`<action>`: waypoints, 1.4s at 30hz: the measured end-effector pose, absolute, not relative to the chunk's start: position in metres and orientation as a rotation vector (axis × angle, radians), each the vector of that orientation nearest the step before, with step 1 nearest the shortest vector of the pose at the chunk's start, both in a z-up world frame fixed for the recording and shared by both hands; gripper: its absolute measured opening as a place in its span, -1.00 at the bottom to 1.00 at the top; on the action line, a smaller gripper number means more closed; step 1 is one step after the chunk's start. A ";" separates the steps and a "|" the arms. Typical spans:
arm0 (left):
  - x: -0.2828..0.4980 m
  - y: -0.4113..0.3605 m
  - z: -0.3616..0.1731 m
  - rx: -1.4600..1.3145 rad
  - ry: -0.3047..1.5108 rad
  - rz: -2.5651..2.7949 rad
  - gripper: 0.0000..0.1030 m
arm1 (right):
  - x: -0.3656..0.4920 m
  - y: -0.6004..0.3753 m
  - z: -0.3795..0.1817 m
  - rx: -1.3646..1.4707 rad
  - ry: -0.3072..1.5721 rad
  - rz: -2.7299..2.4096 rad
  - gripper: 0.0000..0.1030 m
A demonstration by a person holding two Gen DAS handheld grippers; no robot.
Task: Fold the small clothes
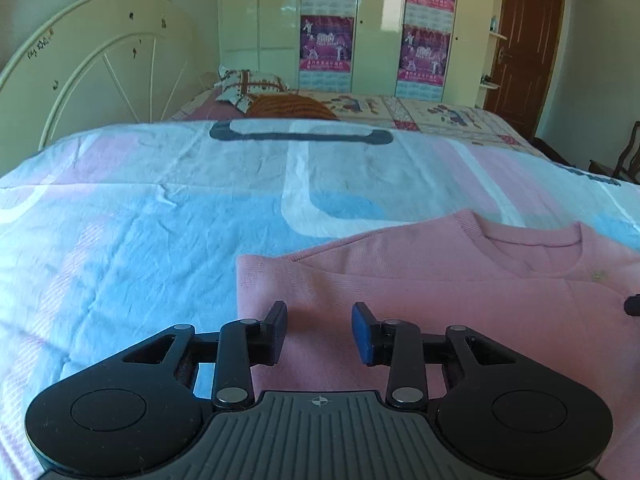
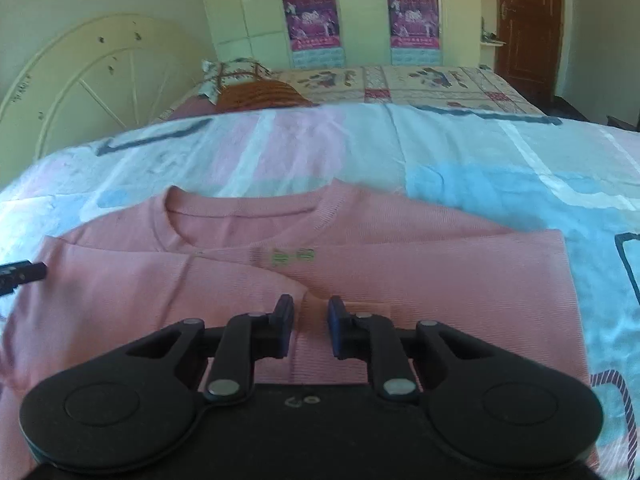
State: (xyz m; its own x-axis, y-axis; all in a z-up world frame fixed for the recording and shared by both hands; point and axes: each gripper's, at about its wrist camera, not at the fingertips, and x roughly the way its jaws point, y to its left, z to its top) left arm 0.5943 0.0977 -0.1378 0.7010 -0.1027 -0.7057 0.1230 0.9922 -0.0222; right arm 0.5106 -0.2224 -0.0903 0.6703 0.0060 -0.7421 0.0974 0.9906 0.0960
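Observation:
A small pink sweater (image 2: 400, 280) lies flat on the bed, neckline away from me, both sleeves folded in across the chest. A sleeve cuff (image 2: 316, 312) lies between the fingers of my right gripper (image 2: 311, 320), whose jaws stand a little apart around it. In the left wrist view the sweater (image 1: 440, 304) fills the lower right. My left gripper (image 1: 319, 322) is open and empty over its left part. The left gripper's tip also shows in the right wrist view (image 2: 22, 274), and the right gripper's tip in the left wrist view (image 1: 633, 305).
The sweater rests on a blue, pink and white patterned sheet (image 1: 140, 220). Beyond are pillows (image 1: 252, 88), an orange cushion (image 1: 292, 108), a cream headboard (image 1: 100, 60), a wardrobe with posters (image 1: 328, 40) and a brown door (image 1: 524, 40).

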 end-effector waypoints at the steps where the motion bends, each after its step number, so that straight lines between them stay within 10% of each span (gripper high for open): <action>1: 0.604 0.103 -0.145 0.014 0.807 -0.137 -0.31 | 0.513 -0.227 -0.096 0.137 0.845 -0.068 -0.70; 12: 0.554 0.023 -0.129 0.047 0.722 -0.293 0.06 | 0.517 -0.171 -0.081 0.127 0.779 0.094 -0.46; 24: 0.526 0.097 -0.147 0.100 0.747 -0.129 0.08 | 0.491 -0.225 -0.091 0.087 0.828 0.006 -0.65; 27: 0.520 0.101 -0.141 0.078 0.749 -0.097 0.08 | 0.485 -0.227 -0.090 0.061 0.833 -0.047 -0.25; 42: 0.457 0.047 -0.144 0.133 0.737 -0.188 0.08 | 0.437 -0.198 -0.088 0.054 0.840 -0.007 -0.36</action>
